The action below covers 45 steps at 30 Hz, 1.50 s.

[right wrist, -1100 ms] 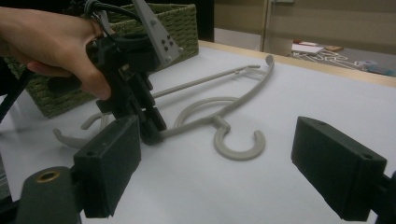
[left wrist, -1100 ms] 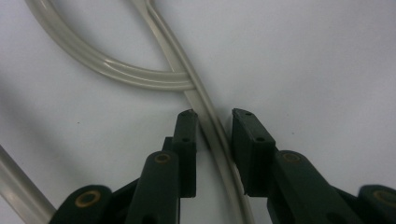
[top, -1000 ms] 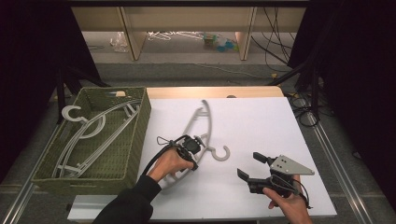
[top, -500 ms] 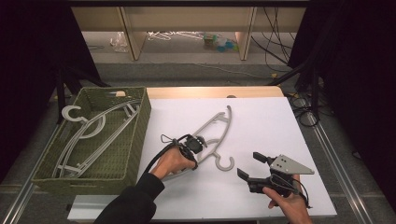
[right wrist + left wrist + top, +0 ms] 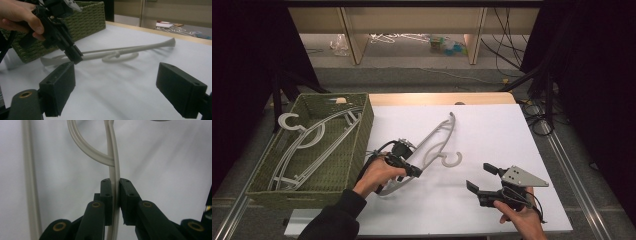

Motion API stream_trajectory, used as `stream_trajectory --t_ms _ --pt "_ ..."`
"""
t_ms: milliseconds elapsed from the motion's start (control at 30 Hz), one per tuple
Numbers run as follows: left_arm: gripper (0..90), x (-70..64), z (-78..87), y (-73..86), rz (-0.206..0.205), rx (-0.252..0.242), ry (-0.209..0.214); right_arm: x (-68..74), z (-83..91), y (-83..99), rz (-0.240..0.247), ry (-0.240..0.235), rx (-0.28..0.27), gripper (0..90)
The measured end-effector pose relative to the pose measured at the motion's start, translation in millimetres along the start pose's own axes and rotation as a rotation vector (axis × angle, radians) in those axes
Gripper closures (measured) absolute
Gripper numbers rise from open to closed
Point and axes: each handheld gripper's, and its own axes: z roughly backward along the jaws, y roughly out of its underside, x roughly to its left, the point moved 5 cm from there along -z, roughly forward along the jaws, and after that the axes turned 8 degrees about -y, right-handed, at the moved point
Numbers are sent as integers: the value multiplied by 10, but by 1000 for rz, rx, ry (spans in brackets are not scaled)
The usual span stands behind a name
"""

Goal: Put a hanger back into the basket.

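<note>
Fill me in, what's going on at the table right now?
A person is working with a handheld gripper in each hand. The left gripper is shut on a grey plastic hanger, which lies low on the white table, hook toward the person. The right gripper hangs open over the table nearer the person, holding nothing. A green woven basket at the left already holds more hangers.

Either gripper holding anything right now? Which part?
The left gripper is shut on the grey hanger, clamping one thin arm of it just below where a curved brace joins. The right gripper is open and holds nothing.
</note>
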Motion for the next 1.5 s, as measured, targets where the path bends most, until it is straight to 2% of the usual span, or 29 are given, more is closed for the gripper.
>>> stream_trajectory --t_ms 33,100,133,200,267,333,467,500,533,600,633,667,767,800,867,933,967,1000,1033,1100,1167,1267,1300,1400,1500 --pt "810 27 44 12 1 -9 6 10 -14 -2 -2 -14 -6 166" --pt "811 62 128 16 37 -50 7 25 -30 5 0 -12 -8 166" --pt "811 73 161 7 71 -80 0 25 -33 5 1 -13 -9 166" --pt "813 119 223 5 94 -105 -8 20 -41 -2 -3 -13 -14 166" --pt "815 171 265 4 115 -128 -40 16 -27 5 5 -2 3 166" --pt "816 190 272 11 140 -139 -36 18 -26 -1 -5 -13 -8 166" --pt "814 180 276 8 141 -138 -57 15 -17 4 5 -1 -1 166" --pt "813 199 296 11 129 -137 -79 19 -31 -1 -3 -13 -17 166" --pt "810 209 309 9 125 -140 -92 9 -29 -5 10 -15 -13 166" --pt "808 231 324 4 146 -146 -102 11 -19 0 14 -3 -6 166" --pt "806 235 324 5 150 -146 -110 15 -33 -1 10 -15 -20 166" --pt "805 230 322 1 148 -154 -125 13 -31 -2 6 -16 -20 166" --pt "800 201 315 -14 126 -137 -160 13 -35 -4 10 -17 -20 166" --pt "795 208 312 -25 112 -129 -215 12 -36 -4 14 -19 -20 166" --pt "788 224 286 -29 85 -101 -272 18 -21 0 2 -7 -4 166" --pt "777 238 249 -21 59 -70 -285 27 -28 -2 2 -15 -12 166" --pt "782 240 230 -31 59 -75 -289 23 -30 -3 4 -14 -17 166" --pt "783 241 216 -42 66 -80 -292 13 -11 0 8 -4 2 166" --pt "779 243 209 -52 70 -77 -290 18 -29 -2 0 -14 -15 166" --pt "767 250 186 -87 76 -83 -292 17 -10 0 9 -7 2 167" --pt "776 263 184 -117 47 -67 -327 18 -29 -1 0 -16 -17 166" --pt "772 280 188 -173 38 -61 -346 19 -21 0 0 -20 -6 167" --pt "774 293 189 -216 53 -78 -372 20 -26 -2 1 -20 -16 166" --pt "786 312 207 -226 43 -78 -386 13 -4 1 7 -9 3 166" --pt "788 322 217 -219 40 -83 -395 15 -12 1 2 -18 -5 166"
